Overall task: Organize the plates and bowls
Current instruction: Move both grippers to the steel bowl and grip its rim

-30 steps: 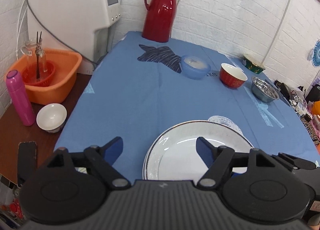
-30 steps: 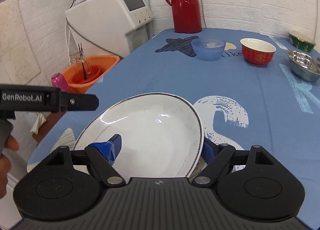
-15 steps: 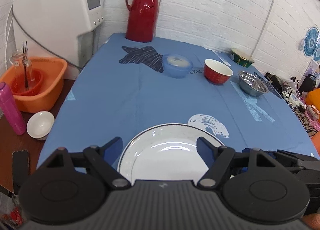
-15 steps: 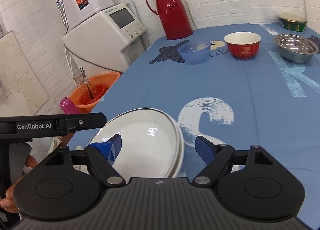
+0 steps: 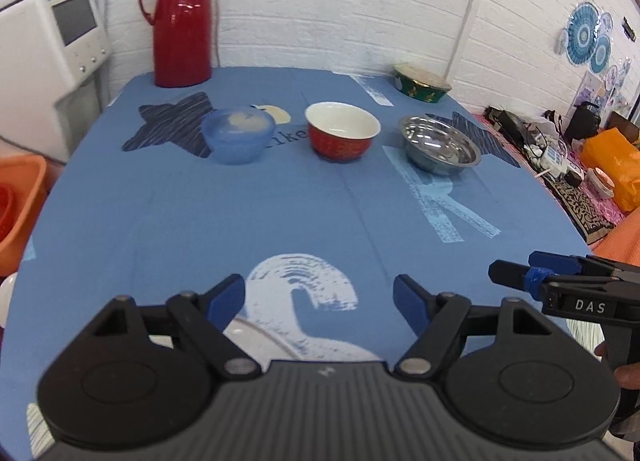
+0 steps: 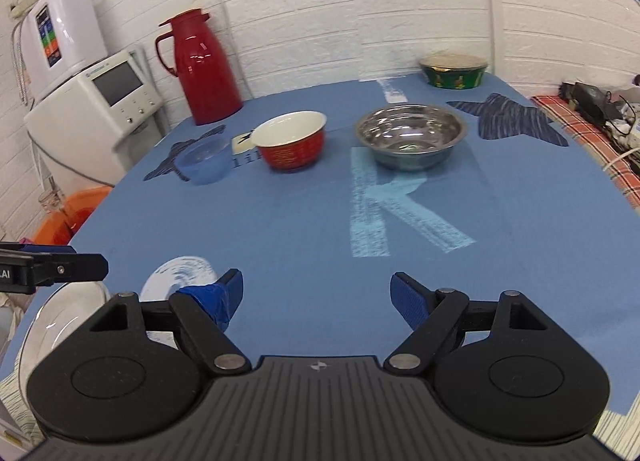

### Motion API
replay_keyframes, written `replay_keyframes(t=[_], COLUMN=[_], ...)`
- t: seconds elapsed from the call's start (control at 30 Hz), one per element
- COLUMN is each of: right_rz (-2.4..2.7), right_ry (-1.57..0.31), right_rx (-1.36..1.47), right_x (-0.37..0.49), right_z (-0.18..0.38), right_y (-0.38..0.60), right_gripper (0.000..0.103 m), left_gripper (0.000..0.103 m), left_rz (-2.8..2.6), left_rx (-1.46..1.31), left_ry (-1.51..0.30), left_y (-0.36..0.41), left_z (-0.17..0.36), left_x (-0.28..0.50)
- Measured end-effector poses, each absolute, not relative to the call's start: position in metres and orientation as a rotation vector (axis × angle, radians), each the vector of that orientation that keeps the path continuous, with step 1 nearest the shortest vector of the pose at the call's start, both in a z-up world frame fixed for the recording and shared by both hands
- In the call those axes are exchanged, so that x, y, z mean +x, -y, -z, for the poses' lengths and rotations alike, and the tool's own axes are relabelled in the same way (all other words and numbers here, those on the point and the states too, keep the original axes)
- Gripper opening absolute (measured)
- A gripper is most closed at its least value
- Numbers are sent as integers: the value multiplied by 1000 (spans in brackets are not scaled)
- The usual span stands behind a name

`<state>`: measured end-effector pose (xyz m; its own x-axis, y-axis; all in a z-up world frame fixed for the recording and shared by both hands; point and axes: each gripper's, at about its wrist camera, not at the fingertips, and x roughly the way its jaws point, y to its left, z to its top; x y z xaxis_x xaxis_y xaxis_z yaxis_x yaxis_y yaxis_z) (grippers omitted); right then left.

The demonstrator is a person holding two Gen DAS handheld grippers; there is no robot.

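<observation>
Plates point(image 6: 60, 317), white and glossy, lie stacked at the near left edge of the blue tablecloth point(image 6: 300, 229), beside the right gripper point(image 6: 316, 297), whose blue-padded jaws stand wide and empty. The left gripper point(image 5: 319, 297) is likewise spread wide over a white printed swirl. Farther off stand three round bowls in a row: translucent blue plastic point(image 5: 238, 135), red ceramic point(image 5: 342, 131), shiny steel point(image 5: 439, 144).

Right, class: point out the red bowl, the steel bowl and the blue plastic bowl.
red bowl point(image 5: 340, 143): left wrist view, outer red wall.
steel bowl point(image 6: 410, 137): right wrist view, shiny inside.
blue plastic bowl point(image 5: 238, 141): left wrist view, front wall.
</observation>
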<state>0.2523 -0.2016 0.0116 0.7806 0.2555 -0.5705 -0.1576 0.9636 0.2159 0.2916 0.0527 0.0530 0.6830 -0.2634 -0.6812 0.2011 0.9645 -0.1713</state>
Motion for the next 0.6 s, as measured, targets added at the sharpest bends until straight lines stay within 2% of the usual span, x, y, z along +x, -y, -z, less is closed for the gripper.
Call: replay_keyframes(t=[0.3, 0.6], right_rz=[-151, -90], right_ry=[-657, -695], right_rx=[215, 150], right_x=[349, 454], right_z=[-10, -7], right_y=[271, 302], right_gripper=[68, 68], left_gripper=[76, 76], left_rz=[382, 259], left_rx=[-290, -603], left_ry=[-912, -969], left_y=[47, 86], left_z=[-41, -14], left_x=[401, 491])
